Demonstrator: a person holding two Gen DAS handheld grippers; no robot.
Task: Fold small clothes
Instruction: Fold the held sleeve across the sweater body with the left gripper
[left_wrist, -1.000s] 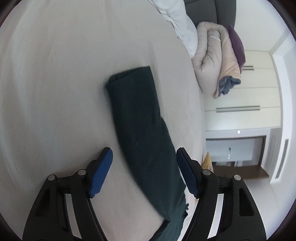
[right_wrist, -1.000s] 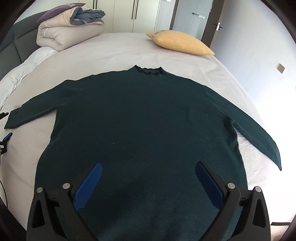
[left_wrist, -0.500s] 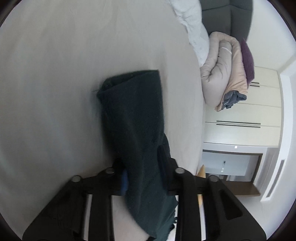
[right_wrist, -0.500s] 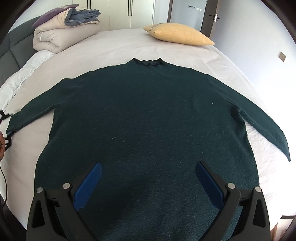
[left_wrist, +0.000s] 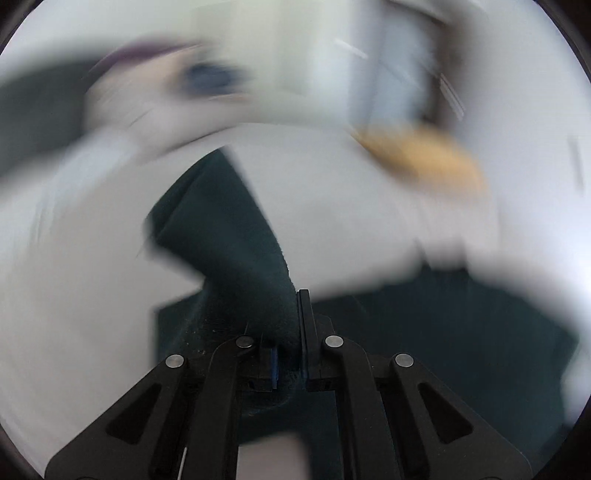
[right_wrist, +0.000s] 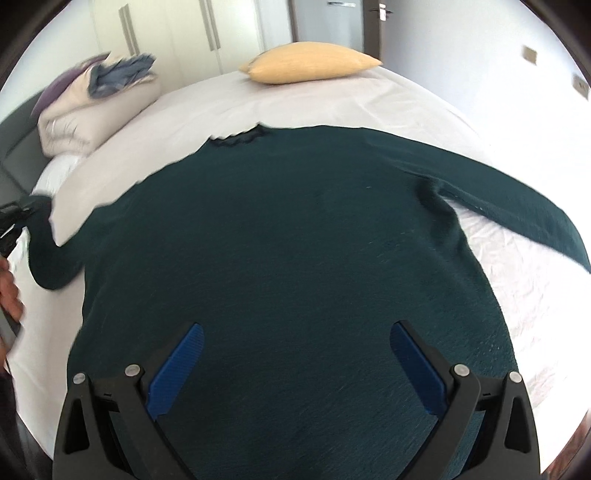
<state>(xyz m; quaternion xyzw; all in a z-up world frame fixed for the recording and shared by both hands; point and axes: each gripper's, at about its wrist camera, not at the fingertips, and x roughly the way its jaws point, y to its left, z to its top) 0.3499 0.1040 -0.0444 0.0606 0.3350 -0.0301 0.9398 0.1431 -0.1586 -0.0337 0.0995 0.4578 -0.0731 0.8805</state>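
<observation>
Filling both views: bed (right_wrist: 369, 96) with pale sheet, carrying all else. Spread flat across its middle: dark green sweater (right_wrist: 295, 240), collar toward the far edge, hem toward the near edge, body smooth. Right sleeve (right_wrist: 517, 206) stretched out to the bed's right edge, lying flat on wrinkled sheet. Left sleeve (left_wrist: 229, 229) lifted off the sheet near the left edge, bent up in a loop, cuff end raised clear of the bed. Stacked at the far left corner: rolled beige duvet (right_wrist: 92, 110) with purple and blue-grey cloth on top. Resting at the far edge, just beyond the collar and apart from it: yellow pillow (right_wrist: 310, 62). Standing behind the bed: white wardrobe doors (right_wrist: 177, 37) and an open doorway, blurred in the left wrist view.

Pinching the left sleeve: left gripper (left_wrist: 291, 332), jaws closing hard on the knit, fabric bunched between the pads, black fingers nearly together. Seen small at the left edge of the right wrist view: the same gripper, with part of a hand (right_wrist: 9, 291) below it.

Hovering over the sweater's hem near the near edge: right gripper (right_wrist: 295, 354), blue pads spread wide, nothing between them, angled down at the cloth, not touching as far as can be told.
</observation>
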